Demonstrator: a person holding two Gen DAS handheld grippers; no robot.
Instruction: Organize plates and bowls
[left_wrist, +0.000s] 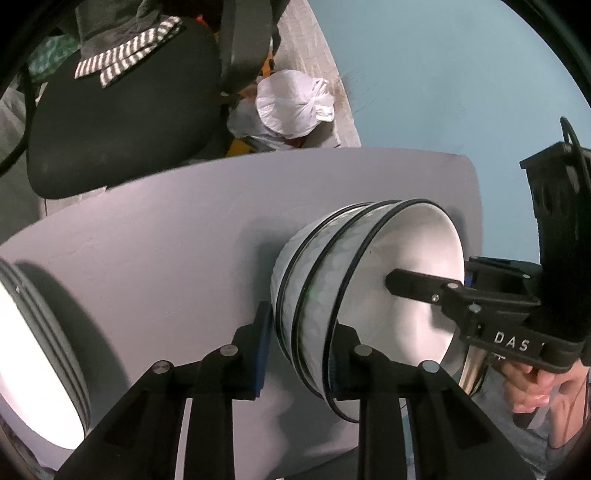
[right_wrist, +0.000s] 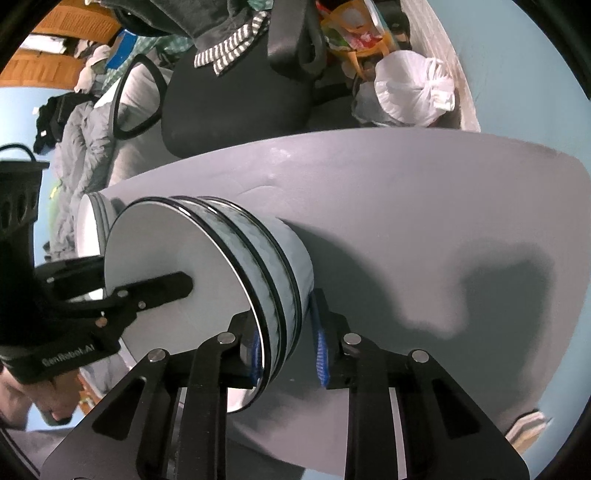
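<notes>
Nesting three bowls (left_wrist: 332, 280), two grippers (left_wrist: 297, 354) (right_wrist: 284, 350) straddling rims, plate stack (left_wrist: 37, 362)

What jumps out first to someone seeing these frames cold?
The stack of nested bowls, white with black rims, sits mid-table with both grippers straddling its walls: the left gripper from one side, the right gripper from the opposite side, one finger of each inside the top bowl. Next, the stack of white plates at the table's edge, and a black office chair behind.
</notes>
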